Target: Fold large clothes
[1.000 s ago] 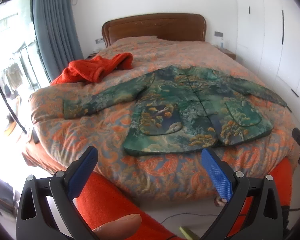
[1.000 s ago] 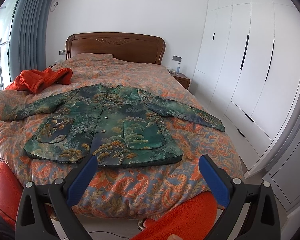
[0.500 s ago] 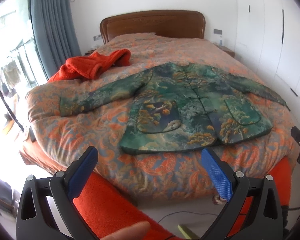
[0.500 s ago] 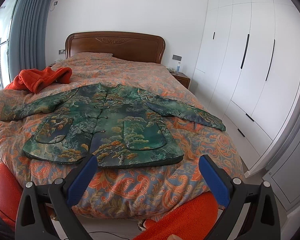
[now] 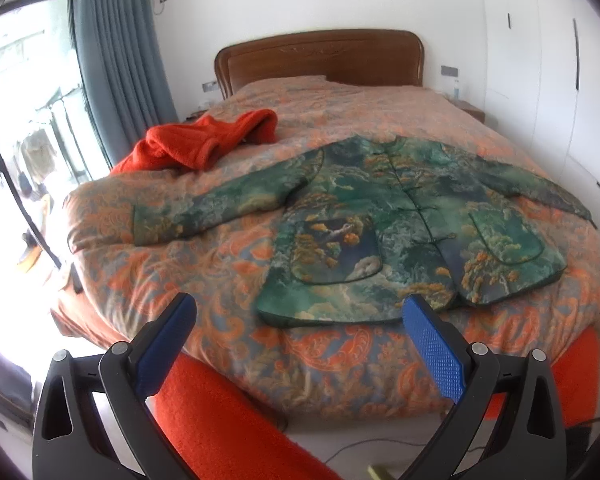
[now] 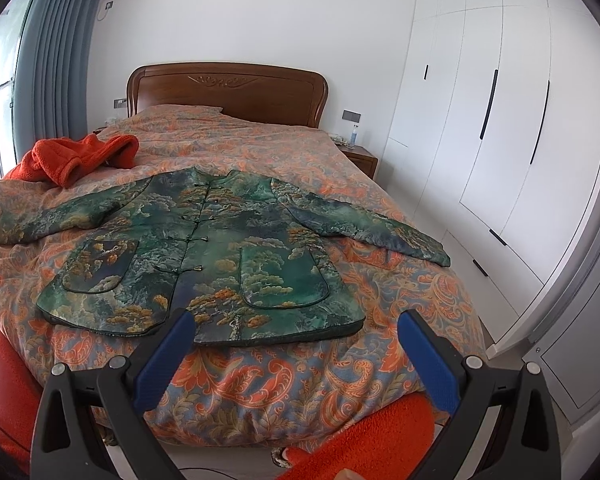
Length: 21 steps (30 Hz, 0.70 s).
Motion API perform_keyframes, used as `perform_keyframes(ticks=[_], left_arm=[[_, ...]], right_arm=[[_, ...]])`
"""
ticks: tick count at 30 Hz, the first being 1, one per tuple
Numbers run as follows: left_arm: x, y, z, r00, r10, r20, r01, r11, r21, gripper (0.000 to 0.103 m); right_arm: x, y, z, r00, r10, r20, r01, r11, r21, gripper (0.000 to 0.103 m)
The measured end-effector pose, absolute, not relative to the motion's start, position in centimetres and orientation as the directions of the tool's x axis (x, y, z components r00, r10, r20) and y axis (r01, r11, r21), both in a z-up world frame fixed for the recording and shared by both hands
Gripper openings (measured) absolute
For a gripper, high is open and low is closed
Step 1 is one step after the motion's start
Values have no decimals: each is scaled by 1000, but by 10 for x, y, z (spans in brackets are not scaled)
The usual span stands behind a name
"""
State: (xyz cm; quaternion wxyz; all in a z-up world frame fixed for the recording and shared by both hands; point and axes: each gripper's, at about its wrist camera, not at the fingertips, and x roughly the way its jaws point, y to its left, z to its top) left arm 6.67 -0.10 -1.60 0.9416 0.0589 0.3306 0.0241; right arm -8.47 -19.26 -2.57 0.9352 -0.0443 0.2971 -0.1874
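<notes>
Clearly nothing is gripped yet: the green brocade jacket [image 5: 404, 216] lies face up and spread flat on the bed [image 5: 172, 276], hem toward the foot, both sleeves stretched outward, and both tools hang short of it over the bed's near edge.

Starting at the left, the orange fleece garment [image 5: 204, 142] is heaped just beyond the jacket's left sleeve [image 5: 220, 208]. If that sleeve is swept inward carelessly, it could probably drag against the heap or pull the loose quilt into a ridge beneath the fold. The cuff sits near the bed's left side, where the quilt rolls downward, so a shallow pinch there may catch bedding along with the sleeve.

The left gripper [image 5: 300, 340] has its blue pads spread wide with nothing between them. Coming down on the hem from this low angle, it could slide under only the top layer of the padded front.

Along the middle, the knot buttons look fastened; if any is loose, the front could gape when lifted.

The right gripper [image 6: 296, 344] is likewise wide open and empty, facing the hem. Lifting unevenly with the left would likely skew the fold.

Farthest right, the right sleeve [image 6: 364, 228] reaches toward the bed's edge, so it might slip off toward the wardrobe [image 6: 500, 140] if nudged.
</notes>
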Motion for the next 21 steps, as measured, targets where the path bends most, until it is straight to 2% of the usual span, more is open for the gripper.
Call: perform_keyframes(ticks=[10,18,21], left_arm=[[89,-16,-14,802,38,-596,45,991,125,103],[106,-29,-14,821,71,-567,47,981,191,103],[111,-33,-13,821,50,-568,63,982,177,103]], right_arm=[[-75,-211,-10,802,-367,-471,336,929,-152,103],[-57,-238,-21,802,-357,-479,335,933,-133,103],[-49,-247,-26,813,-349,-467,313,937,-155,103]])
